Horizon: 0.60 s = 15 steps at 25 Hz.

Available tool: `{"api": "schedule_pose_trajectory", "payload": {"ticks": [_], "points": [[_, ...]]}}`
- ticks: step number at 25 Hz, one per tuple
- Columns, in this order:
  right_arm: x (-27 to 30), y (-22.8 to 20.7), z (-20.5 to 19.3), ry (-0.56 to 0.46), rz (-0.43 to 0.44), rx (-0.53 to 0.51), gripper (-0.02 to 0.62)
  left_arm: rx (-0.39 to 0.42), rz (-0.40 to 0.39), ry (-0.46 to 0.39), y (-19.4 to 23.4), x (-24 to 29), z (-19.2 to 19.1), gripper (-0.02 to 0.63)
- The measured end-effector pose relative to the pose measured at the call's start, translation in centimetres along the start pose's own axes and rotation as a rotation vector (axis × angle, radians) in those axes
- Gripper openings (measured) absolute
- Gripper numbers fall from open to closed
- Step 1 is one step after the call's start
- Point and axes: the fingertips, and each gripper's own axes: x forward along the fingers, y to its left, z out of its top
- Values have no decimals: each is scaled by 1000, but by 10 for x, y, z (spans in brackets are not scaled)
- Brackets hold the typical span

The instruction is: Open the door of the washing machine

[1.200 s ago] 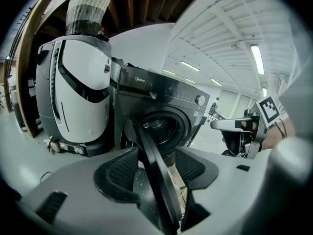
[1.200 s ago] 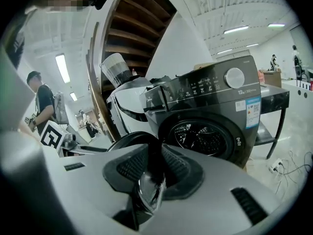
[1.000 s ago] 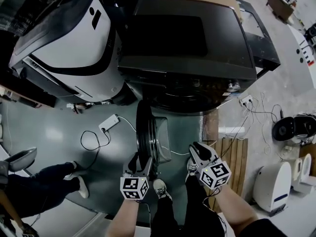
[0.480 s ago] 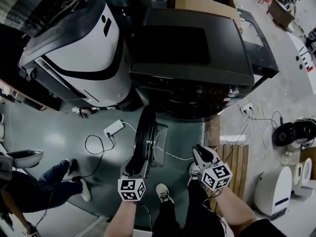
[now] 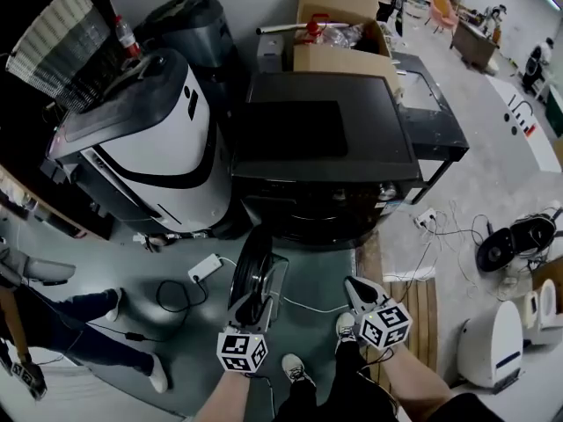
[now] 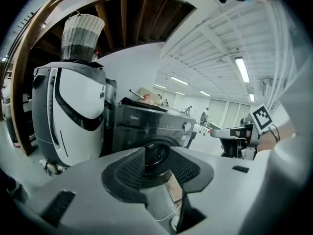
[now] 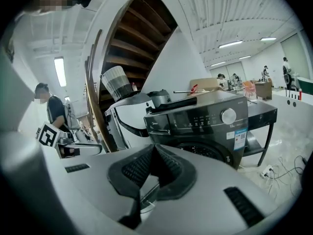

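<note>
The black front-loading washing machine (image 5: 325, 139) stands in the middle of the head view. Its round door (image 5: 255, 271) hangs swung out toward me, seen edge-on. My left gripper (image 5: 249, 306) sits just in front of the door's near edge, not gripping it. Its jaws are closing with nothing between the pads; in the left gripper view (image 6: 156, 160) the drum opening (image 6: 157, 153) shows through the gap. My right gripper (image 5: 352, 287) hovers right of the door, shut and empty, its pads meeting in the right gripper view (image 7: 153, 151).
A white and black appliance (image 5: 149, 139) stands left of the machine, a cardboard box (image 5: 339, 33) behind it. A power strip (image 5: 204, 267) and cables lie on the floor. A wooden pallet (image 5: 418, 301) lies at the right, a person's legs (image 5: 79, 323) at the left.
Both grippers have risen and the view has lifted, showing more of the room. The right jaws went from partly open to shut. The left jaws have narrowed.
</note>
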Motion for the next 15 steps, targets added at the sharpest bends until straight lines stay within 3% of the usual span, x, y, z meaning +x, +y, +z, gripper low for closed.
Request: {"api": "schedule_pose_trajectory", "payload": {"ticks": [2,5,15], "points": [[-13,5,14,-20,-16,-3,17,16,-39,-29,-12,-7,20,103],[-32,14,33,-45,-42,-19,17,36,-92,-66,-26,-21,45,33],[-90,48,58,-111,-110,-47,17,153,-179,-57,-66,-66,71,20]]}}
